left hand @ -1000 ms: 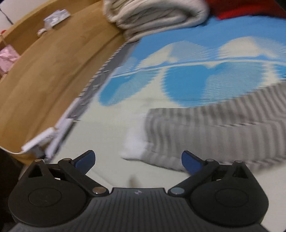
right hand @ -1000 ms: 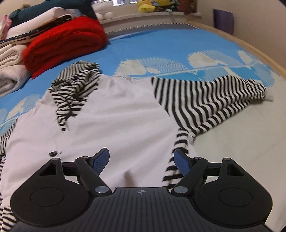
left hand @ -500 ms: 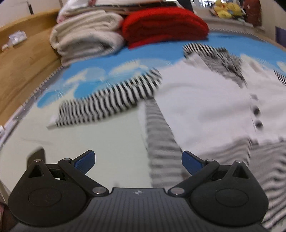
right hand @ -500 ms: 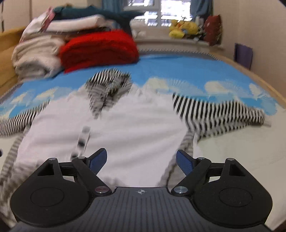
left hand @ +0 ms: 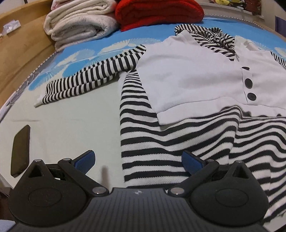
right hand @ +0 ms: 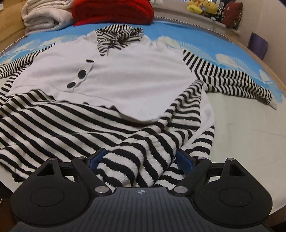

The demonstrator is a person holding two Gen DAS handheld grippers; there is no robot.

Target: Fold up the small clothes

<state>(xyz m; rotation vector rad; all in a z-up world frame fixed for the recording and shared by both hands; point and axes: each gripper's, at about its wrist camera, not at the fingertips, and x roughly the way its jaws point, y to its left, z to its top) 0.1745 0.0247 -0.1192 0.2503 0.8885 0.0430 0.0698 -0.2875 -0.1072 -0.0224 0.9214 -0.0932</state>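
Note:
A white and black-striped hooded top (left hand: 187,71) lies front up on the bed, sleeves spread, its striped lower part toward me; it also shows in the right wrist view (right hand: 125,80). My left gripper (left hand: 138,161) is open over the striped hem's left corner, one blue finger over bare sheet, the other over stripes. My right gripper (right hand: 141,160) is open with a raised fold of the striped hem between its fingers (right hand: 185,161). The left sleeve (left hand: 89,76) stretches left; the right sleeve (right hand: 232,80) stretches right.
Folded cream blankets (left hand: 80,23) and a red knit pile (left hand: 157,12) sit at the bed's far end. A wooden bed frame (left hand: 21,44) runs along the left. A dark flat object (left hand: 20,149) lies on the sheet at near left. Plush toys (right hand: 202,7) stand on the far ledge.
Both grippers have pulled back toward the near edge of the bed, from the sleeve and chest to the striped hem. The left view swung right from the left sleeve cuff.

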